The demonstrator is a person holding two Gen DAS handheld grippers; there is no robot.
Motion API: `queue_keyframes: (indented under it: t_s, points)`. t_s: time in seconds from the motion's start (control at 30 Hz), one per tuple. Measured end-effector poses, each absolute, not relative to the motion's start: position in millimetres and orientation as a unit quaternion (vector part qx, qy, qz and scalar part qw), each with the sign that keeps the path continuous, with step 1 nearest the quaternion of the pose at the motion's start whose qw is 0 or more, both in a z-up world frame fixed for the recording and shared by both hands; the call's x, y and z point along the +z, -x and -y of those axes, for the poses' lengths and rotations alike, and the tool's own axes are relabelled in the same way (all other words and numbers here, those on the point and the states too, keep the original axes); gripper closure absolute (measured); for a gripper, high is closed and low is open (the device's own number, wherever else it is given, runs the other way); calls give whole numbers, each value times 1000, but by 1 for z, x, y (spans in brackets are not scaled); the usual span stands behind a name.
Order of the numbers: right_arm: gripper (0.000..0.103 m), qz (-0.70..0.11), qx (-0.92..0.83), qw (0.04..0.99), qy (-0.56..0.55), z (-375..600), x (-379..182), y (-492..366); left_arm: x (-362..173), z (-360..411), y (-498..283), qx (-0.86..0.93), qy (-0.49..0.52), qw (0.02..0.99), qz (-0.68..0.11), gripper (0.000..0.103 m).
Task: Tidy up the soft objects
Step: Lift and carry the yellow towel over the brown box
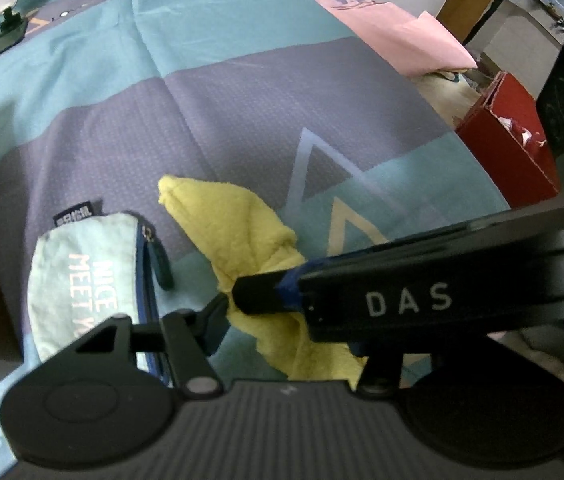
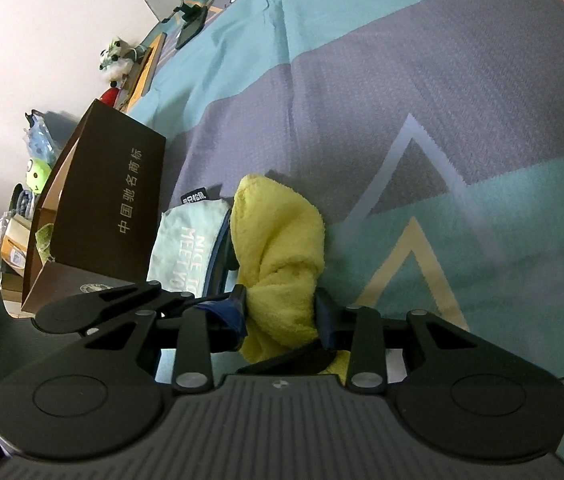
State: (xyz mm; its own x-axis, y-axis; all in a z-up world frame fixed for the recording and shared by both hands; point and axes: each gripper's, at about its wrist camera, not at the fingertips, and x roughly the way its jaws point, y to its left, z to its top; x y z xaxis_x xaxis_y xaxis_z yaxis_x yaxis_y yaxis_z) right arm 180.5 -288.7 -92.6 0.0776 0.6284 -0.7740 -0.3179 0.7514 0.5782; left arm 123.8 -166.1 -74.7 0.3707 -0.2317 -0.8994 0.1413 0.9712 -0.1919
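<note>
Right claw [image 2: 282, 312] is closed to a narrow gap on the yellow cloth [image 2: 277, 240], and its 2 blue pads [image 2: 237, 314] squeeze the cloth into a thin waist. Left claw [image 1: 290, 326] has the same cloth between its jaws, but 1 of its fingers is hidden behind the right claw, so I cannot tell if it presses or not. The cloth lies on the sheet [image 1: 241, 100], just beside the pouch [image 1: 81, 280] and touching its zipper side, with the brown box [image 2: 121, 184] behind the pouch.

I think the main risk is that the 2 claws work against each other. They are crowded on 1 small bunch, so a pull in different directions can tear the cloth out of the weaker grip. The grip takes only a fold, so the rest can hang loose and drag the pouch or catch on its zipper tab. A low finger can also pinch the sheet.

The cloth is fluffy terry, thick, crumpled, with 1 corner pointing up. The pouch is flat woven fabric, pale blue, with white letters. The sheet is smooth and a little wrinkled. The box is stiff cardboard with sharp edges.
</note>
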Motion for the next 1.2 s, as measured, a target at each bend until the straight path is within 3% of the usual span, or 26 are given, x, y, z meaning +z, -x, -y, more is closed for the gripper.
queue_keyframes:
  t_s: [0.6,1.2]
  points:
    - [85,-595,310,725,-152,280,-76,-150,-56,153,-95,-152,31,829,-537,56]
    - [85,-559,336,741,-156,224,-24,-88,-4,88,-28,-189,28,855,-481,56]
